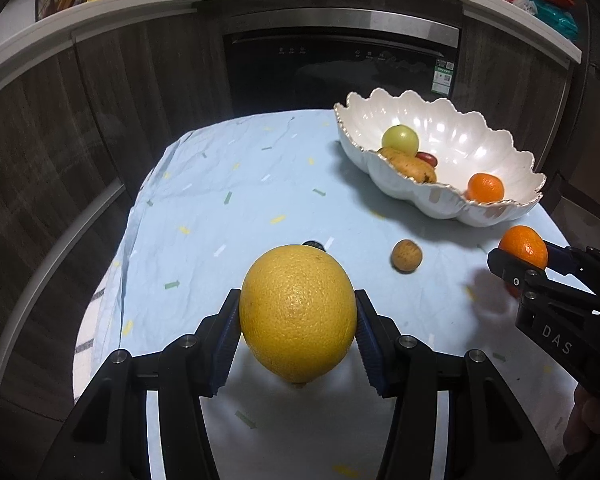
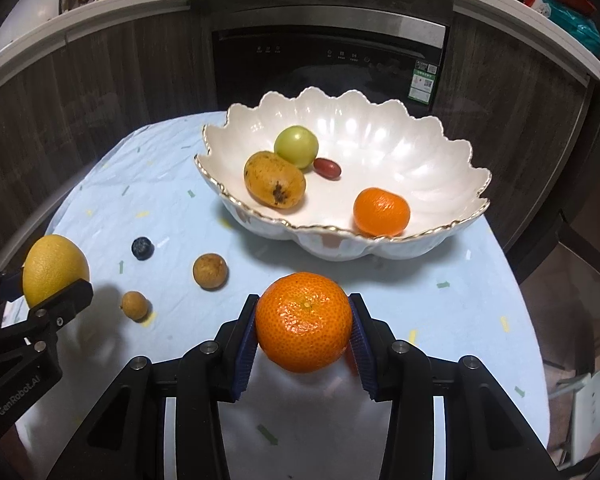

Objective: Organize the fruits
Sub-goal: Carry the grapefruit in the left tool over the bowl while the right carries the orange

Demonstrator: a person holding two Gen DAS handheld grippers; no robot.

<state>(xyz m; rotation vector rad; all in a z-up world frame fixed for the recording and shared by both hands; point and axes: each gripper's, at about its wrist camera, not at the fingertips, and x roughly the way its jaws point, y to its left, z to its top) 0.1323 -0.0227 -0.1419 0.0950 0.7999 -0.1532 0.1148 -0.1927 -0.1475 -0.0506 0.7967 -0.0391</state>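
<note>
Left gripper [image 1: 298, 316]: fingers clamped on a large yellow citrus [image 1: 298, 314], lower centre of the left view, lifted off the blue cloth [image 1: 220, 184]. Right gripper [image 2: 303, 322]: fingers closed around a mandarin [image 2: 303, 322], lower centre of the right view. Scalloped white bowl [image 2: 440, 236], upper centre, holds a second mandarin [image 2: 381, 212], mango [image 2: 274, 180], green fruit [image 2: 296, 147], red date [image 2: 327, 168]. On the cloth at left: blueberry [image 2: 142, 248], two brown longans [image 2: 209, 271].

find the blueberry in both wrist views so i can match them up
Left wrist: the blueberry only peeks out just above the yellow citrus held at centre.
Right wrist: it lies in full view at left on the cloth, left of the larger brown fruit.
Shared landmark: the scalloped white bowl.
</note>
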